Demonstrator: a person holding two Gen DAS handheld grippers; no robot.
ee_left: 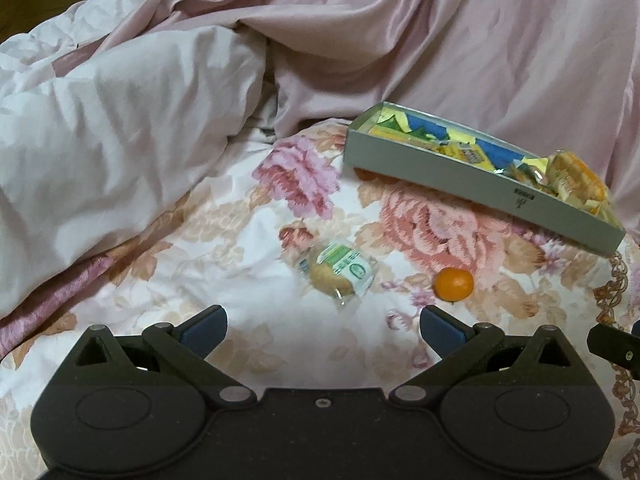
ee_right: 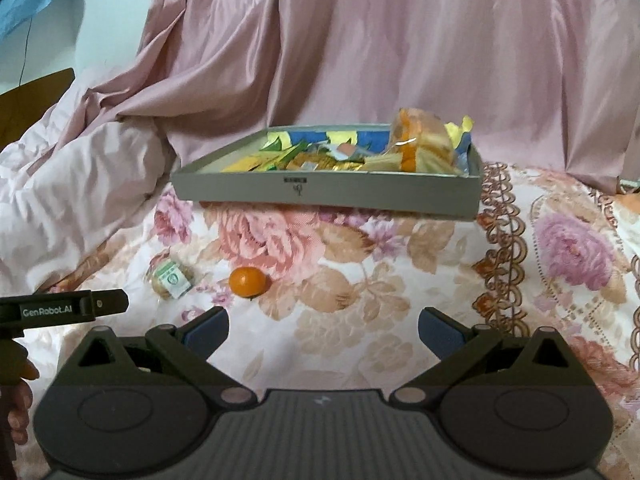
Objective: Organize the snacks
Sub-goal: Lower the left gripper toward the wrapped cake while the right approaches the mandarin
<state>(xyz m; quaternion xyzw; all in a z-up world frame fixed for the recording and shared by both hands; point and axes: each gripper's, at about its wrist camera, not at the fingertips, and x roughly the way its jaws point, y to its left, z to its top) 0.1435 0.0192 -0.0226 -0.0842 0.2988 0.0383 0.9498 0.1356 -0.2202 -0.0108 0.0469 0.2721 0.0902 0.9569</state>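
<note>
Both sets of fingers are spread wide and hold nothing. The left gripper (ee_left: 323, 322) hovers just before the clear-wrapped round pastry with a green label (ee_left: 338, 272), likely its next pick. The right gripper (ee_right: 323, 324) faces the small orange citrus fruit (ee_right: 247, 281) beside it. Both lie loose on the floral bedspread (ee_right: 360, 320), short of the shallow grey cardboard box (ee_right: 328, 192) already filled with yellow snack packets.

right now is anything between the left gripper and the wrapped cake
Nothing visible. The left gripper is open with only bare floral bedspread between it and the cake. The orange lies off to the cake's right, apart from it.
</note>
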